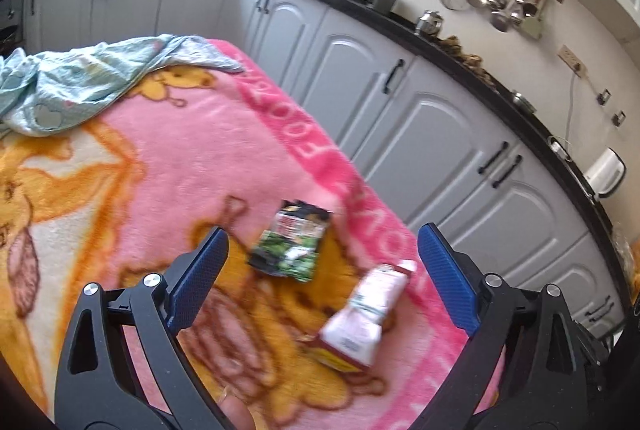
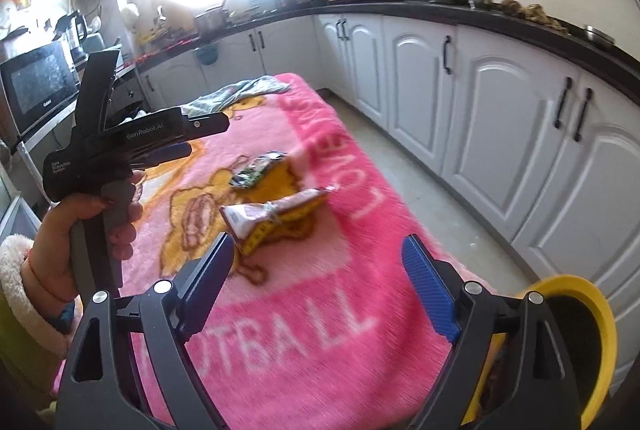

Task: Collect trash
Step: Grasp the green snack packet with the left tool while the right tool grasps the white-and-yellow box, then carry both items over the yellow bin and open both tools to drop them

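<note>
Two pieces of trash lie on a pink blanket (image 1: 224, 150): a dark green crumpled wrapper (image 1: 290, 248) and a pink-and-white packet with a yellow end (image 1: 360, 318). My left gripper (image 1: 322, 250) is open and empty above them, its blue pads to either side. In the right wrist view the wrapper (image 2: 256, 170) and the packet (image 2: 272, 214) lie ahead of my right gripper (image 2: 320, 254), which is open and empty. The left gripper (image 2: 188, 142) shows there at the left, held in a hand. A yellow-rimmed bin (image 2: 576, 342) stands at the lower right.
A light green cloth (image 1: 88, 78) lies bunched at the blanket's far end. White kitchen cabinets (image 2: 480, 110) under a black counter run along the right. A microwave (image 2: 40, 86) stands at the left. Floor lies between the blanket's edge and the cabinets.
</note>
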